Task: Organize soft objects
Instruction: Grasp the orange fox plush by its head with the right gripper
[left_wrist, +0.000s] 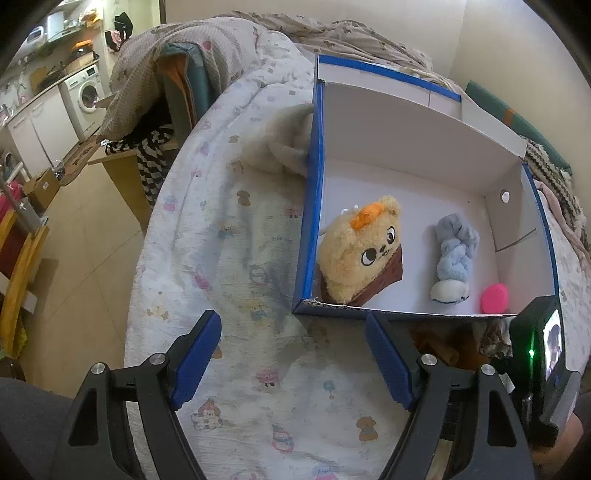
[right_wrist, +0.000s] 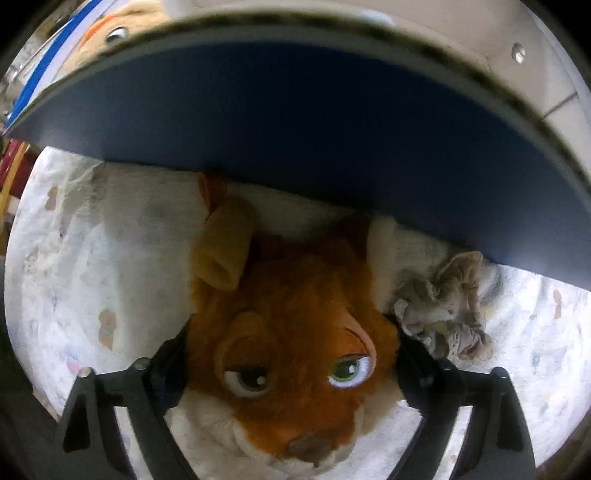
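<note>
A blue box (left_wrist: 314, 206) with a white inside lies on the bed. In it are a yellow bear plush (left_wrist: 360, 254), a grey-blue plush (left_wrist: 452, 258) and a pink round thing (left_wrist: 495, 299). My left gripper (left_wrist: 291, 321) hovers open over the bedspread, just before the box's near corner, with nothing between its fingers. My right gripper (right_wrist: 291, 332) points down over an orange lion plush (right_wrist: 295, 332) beside the box's dark blue wall (right_wrist: 295, 122). The lion's head fills the gap and its fur lies against both fingers, hiding the tips.
A frilly beige cloth piece (right_wrist: 443, 314) lies right of the lion. A white plush (left_wrist: 284, 147) rests against the box's outer left wall. The printed bedspread (left_wrist: 229, 258) drops off to the floor at left, with blankets piled behind.
</note>
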